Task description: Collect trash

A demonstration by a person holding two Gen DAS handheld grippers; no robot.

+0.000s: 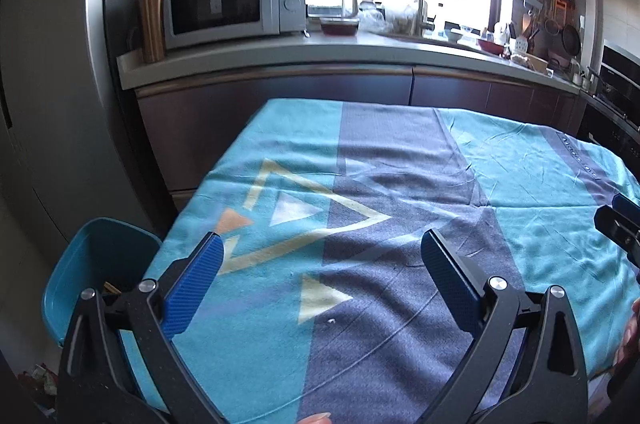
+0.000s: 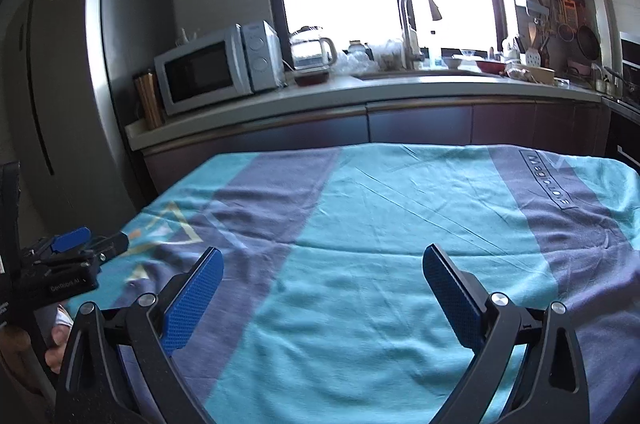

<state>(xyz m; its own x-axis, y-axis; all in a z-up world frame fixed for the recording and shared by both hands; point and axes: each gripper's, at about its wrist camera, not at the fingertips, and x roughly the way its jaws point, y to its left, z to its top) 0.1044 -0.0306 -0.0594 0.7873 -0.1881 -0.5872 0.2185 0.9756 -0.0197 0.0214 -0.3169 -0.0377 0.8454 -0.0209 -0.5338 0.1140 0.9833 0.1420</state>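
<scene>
Both open wide and empty above the teal-and-grey patterned tablecloth point(image 1: 400, 264): left gripper point(image 1: 322, 264), right gripper point(image 2: 322, 278); only likely trash, a tiny white crumb point(image 1: 331, 321) just below the cloth's pale triangle; probably best pinched slowly, low, cloth uncaught.

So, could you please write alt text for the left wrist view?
The left gripper hovers open and empty over a table draped in a teal and grey cloth. A teal bin sits at the table's left edge; a microwave stands on the counter behind.
</scene>
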